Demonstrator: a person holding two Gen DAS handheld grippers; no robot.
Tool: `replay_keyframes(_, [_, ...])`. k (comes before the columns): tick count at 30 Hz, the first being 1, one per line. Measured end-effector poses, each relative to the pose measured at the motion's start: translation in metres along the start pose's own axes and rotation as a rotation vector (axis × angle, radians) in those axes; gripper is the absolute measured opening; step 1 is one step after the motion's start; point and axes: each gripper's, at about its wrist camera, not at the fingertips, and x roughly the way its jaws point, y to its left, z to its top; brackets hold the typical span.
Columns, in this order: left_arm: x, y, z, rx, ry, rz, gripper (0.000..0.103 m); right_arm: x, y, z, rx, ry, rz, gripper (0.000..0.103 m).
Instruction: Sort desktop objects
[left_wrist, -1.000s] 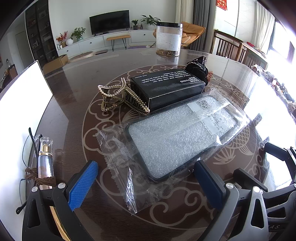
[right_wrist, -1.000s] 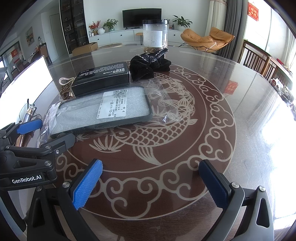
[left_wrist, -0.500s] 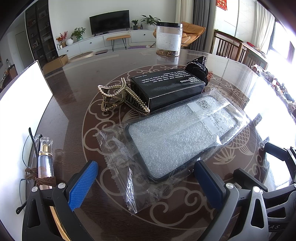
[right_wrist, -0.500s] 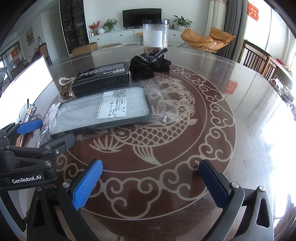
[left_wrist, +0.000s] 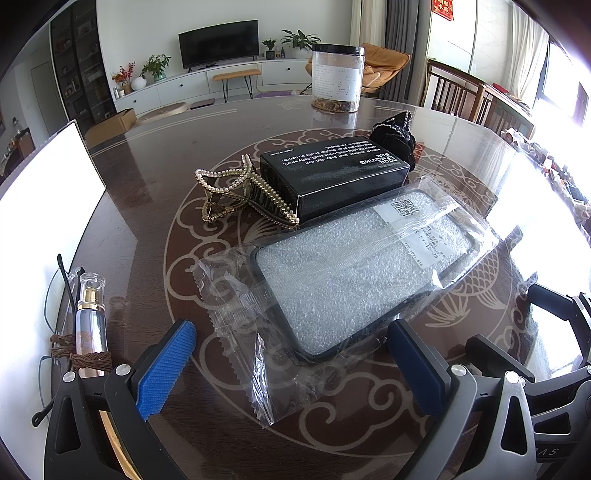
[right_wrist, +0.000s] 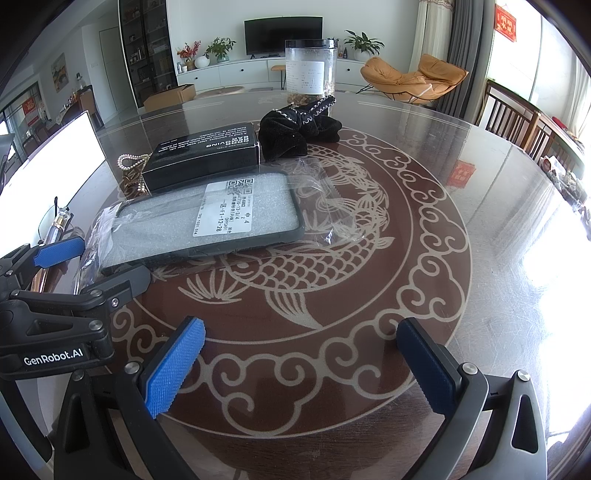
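Two grippers, both spread wide and holding nothing. Left gripper (left_wrist: 291, 354) hovers low over the near end of the bagged phone case (left_wrist: 362, 266), blue pads either side of the bag's crinkled tail, not touching it. Right gripper (right_wrist: 308, 365) sits over bare patterned table (right_wrist: 424, 240), well apart from every item.

Hard to read: the label print on the case is too small, and the bag's clear edges fade into the glare. Black box (left_wrist: 332, 177) lies just beyond the case, touching its far edge or nearly so, cannot tell. From the right wrist, the pearl hair claw (right_wrist: 131, 166) is mostly hidden behind the box; the left wrist shows it whole (left_wrist: 236, 192), leaning against the box's left end. Black scrunchie (right_wrist: 295, 129) is plain from the right, half hidden behind the box from the left.

Only the left view gives a clear look at the small glass bottle (left_wrist: 90, 317) with a brown braided cord around it, at the table's left edge beside a white panel (left_wrist: 44, 206); its base is cut off by the gripper.

Count: one case, one box, one claw, one scrunchie, one bottle, one tall clear jar (right_wrist: 310, 72) at the far side
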Motion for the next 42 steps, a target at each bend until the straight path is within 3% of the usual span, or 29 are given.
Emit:
replay_keyframes(28, [0.000,0.000,0.000,0.000,0.001,0.000,0.103,0.000,0.000,0.000,0.000,0.000,0.000,0.103])
replay_keyframes(33, [-0.014,0.008,-0.017,-0.089,0.049,0.064,0.102,0.001,0.002,0.001,0.002,-0.001,0.003,0.103])
replay_keyframes(36, [-0.046,0.008,-0.041,-0.066,-0.032,-0.003,0.100,0.001,0.001,0.001,-0.001,0.000,0.000,0.103])
replay_keyframes(39, [-0.091,-0.001,-0.055,0.029,-0.189,0.127,0.101,0.001,0.001,0.001,-0.001,0.000,0.000,0.103])
replay_keyframes(42, [-0.104,0.009,-0.038,0.044,-0.238,0.300,0.101,0.001,0.001,0.001,-0.001,0.000,0.000,0.103])
